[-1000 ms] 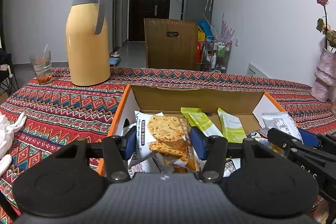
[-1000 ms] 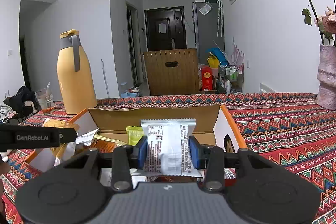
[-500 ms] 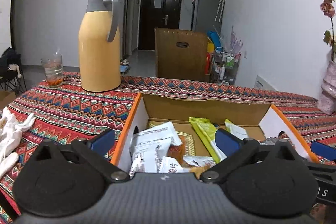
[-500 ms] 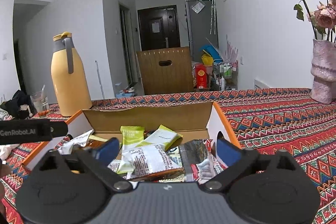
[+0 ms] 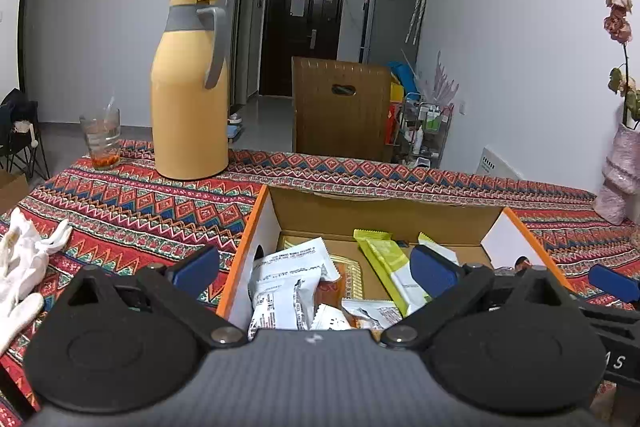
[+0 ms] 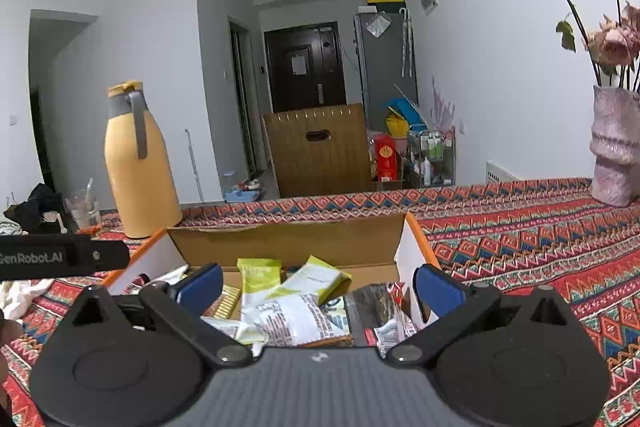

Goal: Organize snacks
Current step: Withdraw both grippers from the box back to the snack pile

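Both grippers have just let go over the cardboard box [image 5: 400,205]: the left gripper [image 5: 314,269] and right gripper [image 6: 318,285] now stand wide apart, holding nothing; a second earlier the left pinched a cookie packet and the right a silver packet [image 6: 298,319]. Those snacks now lie loose inside the box with the green packets [image 6: 280,281], so this delivery looks done; the yellow thermos [image 5: 190,91] stands behind the box
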Motion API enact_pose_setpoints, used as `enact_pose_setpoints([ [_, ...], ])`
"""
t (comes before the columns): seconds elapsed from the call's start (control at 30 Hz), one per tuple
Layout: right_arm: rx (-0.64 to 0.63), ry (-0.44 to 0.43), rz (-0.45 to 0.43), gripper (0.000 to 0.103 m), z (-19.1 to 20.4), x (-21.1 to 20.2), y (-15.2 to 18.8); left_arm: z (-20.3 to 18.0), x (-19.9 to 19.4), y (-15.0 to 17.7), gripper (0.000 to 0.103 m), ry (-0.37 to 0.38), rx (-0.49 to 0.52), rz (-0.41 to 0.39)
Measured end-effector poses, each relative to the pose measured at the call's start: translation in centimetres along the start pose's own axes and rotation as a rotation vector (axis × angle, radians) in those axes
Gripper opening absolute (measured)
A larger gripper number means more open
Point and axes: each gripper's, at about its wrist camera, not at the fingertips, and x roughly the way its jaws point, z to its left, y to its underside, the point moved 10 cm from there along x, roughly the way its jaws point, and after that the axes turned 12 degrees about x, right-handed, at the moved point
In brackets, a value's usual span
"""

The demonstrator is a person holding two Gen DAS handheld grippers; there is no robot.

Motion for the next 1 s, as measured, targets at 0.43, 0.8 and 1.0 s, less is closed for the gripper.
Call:
enact_pose_setpoints([
  [0.43, 0.003, -0.053, 0.098, 0.103, 0.4, -5.6, 3.3, 0.6, -4.5, 2.7, 0.103, 0.039, 0.015, 0.03],
  [0.8, -0.025, -0.03, 0.204, 0.103, 0.3, -9.5, 8.4, 1.0, -7.3, 8.3, 0.103, 0.052, 0.02, 0.125],
  [1.0, -0.049, -0.023, 0.248, 0.103, 0.9, -11.4, 10.6, 0.9, -8.7, 10.6, 0.103, 0.061, 0.021, 0.162],
])
